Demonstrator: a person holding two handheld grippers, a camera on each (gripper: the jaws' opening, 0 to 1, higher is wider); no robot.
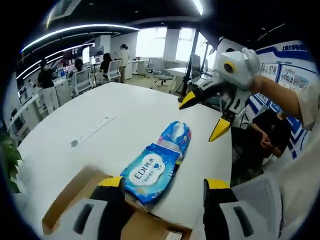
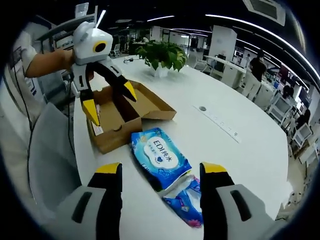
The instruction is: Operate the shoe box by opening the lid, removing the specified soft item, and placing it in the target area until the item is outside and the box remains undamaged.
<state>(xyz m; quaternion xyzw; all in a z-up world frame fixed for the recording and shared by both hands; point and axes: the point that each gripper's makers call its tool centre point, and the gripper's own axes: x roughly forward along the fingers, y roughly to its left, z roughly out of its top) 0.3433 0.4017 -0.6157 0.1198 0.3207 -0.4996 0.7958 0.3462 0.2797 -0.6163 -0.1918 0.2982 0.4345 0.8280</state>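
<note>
The brown cardboard shoe box (image 2: pixel 120 117) stands open on the white table (image 2: pixel 240 160), its lid folded back. A blue wipes pack (image 2: pixel 160 157) lies on the table just beside it, and a second blue patterned pack (image 2: pixel 185 202) lies against its far end. In the left gripper view the wipes pack (image 1: pixel 150 172) sits with one end at the box's edge (image 1: pixel 70 200), ahead of my left gripper (image 1: pixel 164 183), which is open and holds nothing. My right gripper (image 1: pixel 202 117) hovers open above the table past the patterned pack (image 1: pixel 176 136). My left gripper (image 2: pixel 111 104) hangs open over the box.
A potted plant (image 2: pixel 162 55) stands behind the box. A white power strip (image 2: pixel 220 122) lies mid-table. A grey chair (image 2: pixel 50 150) is at the table's edge near the box. A seated person (image 1: pixel 270 135) is beyond the table edge; desks and people fill the background.
</note>
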